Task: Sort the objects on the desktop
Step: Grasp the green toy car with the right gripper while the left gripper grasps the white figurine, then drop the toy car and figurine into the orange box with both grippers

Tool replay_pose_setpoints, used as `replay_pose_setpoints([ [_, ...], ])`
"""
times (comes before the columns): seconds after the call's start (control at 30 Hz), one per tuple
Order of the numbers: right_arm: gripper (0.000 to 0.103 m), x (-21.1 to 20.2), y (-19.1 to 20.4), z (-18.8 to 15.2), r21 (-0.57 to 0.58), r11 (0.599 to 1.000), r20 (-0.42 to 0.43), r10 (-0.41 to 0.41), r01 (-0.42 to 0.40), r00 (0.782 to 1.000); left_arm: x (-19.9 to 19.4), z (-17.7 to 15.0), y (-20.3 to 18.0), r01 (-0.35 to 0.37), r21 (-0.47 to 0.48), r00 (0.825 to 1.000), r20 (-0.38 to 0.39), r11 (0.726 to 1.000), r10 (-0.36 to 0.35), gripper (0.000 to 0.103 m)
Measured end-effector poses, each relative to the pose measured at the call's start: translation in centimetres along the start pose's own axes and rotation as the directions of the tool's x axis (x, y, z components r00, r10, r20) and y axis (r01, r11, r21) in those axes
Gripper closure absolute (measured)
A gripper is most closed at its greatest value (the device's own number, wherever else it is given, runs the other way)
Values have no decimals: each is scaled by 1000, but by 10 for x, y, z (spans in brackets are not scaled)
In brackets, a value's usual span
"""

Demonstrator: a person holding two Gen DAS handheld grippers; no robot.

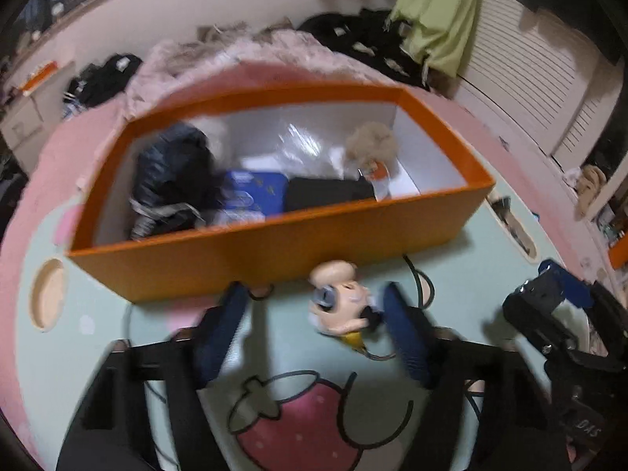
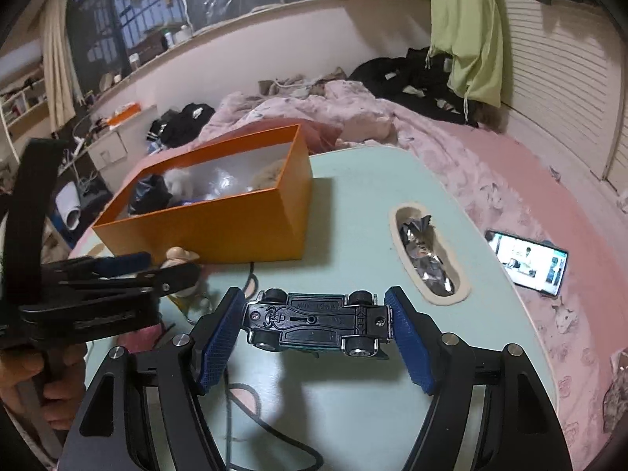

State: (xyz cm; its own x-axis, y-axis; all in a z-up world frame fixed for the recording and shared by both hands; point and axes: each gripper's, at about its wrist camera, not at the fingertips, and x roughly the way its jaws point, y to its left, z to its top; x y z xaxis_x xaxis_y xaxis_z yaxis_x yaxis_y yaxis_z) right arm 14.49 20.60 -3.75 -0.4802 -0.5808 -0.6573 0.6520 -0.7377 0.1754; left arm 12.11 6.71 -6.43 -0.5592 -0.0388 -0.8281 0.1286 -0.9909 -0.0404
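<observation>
An orange box (image 1: 274, 243) stands on the pale green table (image 1: 463, 274), holding a dark bag, a blue packet, a black item and a fluffy toy. It also shows in the right wrist view (image 2: 219, 227). My left gripper (image 1: 314, 314) is open; a small cartoon figure (image 1: 341, 302) on a keychain lies between its fingers, near the right finger. My right gripper (image 2: 316, 320) is shut on a toy car (image 2: 318, 324), held upside down end to end above the table. The left gripper (image 2: 157, 271) appears at left in the right wrist view.
A black cable (image 2: 243, 286) runs across the table by the box. A table slot (image 2: 428, 259) holds crumpled foil. A lit phone (image 2: 528, 261) lies on the pink bed at right. Bedding and clothes lie beyond the table.
</observation>
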Motion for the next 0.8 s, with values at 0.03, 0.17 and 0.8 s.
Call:
replay_pose_setpoints([
  [0.03,30,1,1,0,-4,1000,-3,1,-1,1000,5,-3,0,24,3,999,-21,1000,-24,63],
  [0.17,30,0,6,-2,-23,1000,-1,2,-2,1000,-7,-7,2,15,18,1000,24,1000,-15,65],
  [0.8,29,23,77,98,-195,981,112,26,-3,993,-78,68,66,-53,-50,959,275,997,64,64],
])
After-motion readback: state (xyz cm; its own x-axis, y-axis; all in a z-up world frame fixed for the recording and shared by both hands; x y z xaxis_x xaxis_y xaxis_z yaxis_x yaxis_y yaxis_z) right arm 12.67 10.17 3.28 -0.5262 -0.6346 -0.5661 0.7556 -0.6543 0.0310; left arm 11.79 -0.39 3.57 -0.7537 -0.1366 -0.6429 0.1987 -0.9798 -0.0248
